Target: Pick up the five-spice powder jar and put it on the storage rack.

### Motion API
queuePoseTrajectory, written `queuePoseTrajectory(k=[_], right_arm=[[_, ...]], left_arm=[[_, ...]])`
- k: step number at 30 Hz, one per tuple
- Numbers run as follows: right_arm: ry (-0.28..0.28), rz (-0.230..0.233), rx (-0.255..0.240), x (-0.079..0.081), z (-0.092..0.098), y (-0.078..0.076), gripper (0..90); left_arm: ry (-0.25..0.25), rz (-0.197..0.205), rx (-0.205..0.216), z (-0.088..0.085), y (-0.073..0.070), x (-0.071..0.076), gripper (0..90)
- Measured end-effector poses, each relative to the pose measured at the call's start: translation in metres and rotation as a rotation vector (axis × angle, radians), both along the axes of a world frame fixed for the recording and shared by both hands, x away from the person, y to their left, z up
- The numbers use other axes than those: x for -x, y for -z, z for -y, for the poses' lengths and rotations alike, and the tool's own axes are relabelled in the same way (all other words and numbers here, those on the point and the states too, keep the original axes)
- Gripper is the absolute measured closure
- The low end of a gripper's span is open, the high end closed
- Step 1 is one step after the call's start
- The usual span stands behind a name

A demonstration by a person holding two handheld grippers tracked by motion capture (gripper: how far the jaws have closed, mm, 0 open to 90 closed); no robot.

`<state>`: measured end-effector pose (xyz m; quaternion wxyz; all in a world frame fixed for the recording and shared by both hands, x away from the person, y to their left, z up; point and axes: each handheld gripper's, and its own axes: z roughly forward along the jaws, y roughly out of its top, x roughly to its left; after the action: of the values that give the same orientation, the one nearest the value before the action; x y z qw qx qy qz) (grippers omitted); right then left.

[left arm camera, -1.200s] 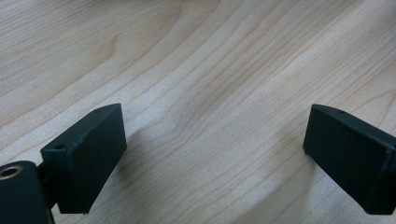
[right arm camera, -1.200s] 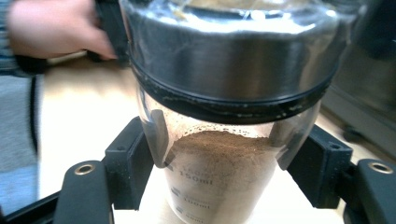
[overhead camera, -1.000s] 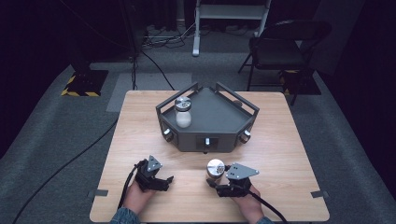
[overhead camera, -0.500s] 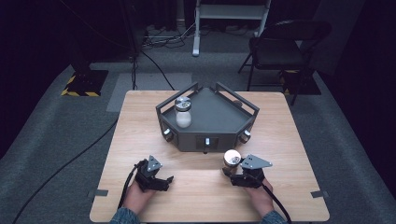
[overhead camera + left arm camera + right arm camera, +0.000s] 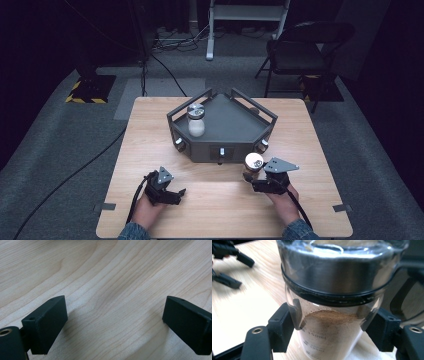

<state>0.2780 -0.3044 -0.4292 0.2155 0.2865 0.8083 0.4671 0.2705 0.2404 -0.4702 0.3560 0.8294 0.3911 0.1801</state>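
While left gripper fingers gape empty over table, right gripper fingers clamp spice jar.

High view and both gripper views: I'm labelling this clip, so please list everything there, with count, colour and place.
Table: one, light wood, centre.
Tray: one, dark grey, railed, on the table's far half.
White-filled jar: one, clear glass, metal lid, standing in the tray's left part.
Brown-powder jar: one, clear glass, metal lid, near the tray's front right corner.
Chair: one, black, behind the table.
Left gripper: black, open over bare wood.
Right gripper: black, shut on the brown-powder jar.
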Motion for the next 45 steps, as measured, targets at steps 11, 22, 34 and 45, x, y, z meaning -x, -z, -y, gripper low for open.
queuePoseTrajectory(k=[11, 22, 34, 45], right_arm=[[0.004, 0.035, -0.004, -0.008, -0.001, -0.043, 30.2], [0.029, 0.057, 0.003, -0.018, -0.012, -0.085, 30.2], [0.097, 0.041, 0.035, -0.066, -0.028, -0.102, 30.2], [0.101, 0.016, 0.029, -0.099, -0.039, -0.095, 30.2]], left_arm=[[0.004, -0.002, -0.001, 0.0, 0.0, -0.001, 5.4], [0.005, -0.002, -0.001, 0.0, 0.0, -0.002, 5.4], [0.004, -0.002, 0.0, 0.001, 0.0, -0.003, 5.3], [0.003, -0.002, -0.002, 0.001, 0.0, -0.003, 5.2]])
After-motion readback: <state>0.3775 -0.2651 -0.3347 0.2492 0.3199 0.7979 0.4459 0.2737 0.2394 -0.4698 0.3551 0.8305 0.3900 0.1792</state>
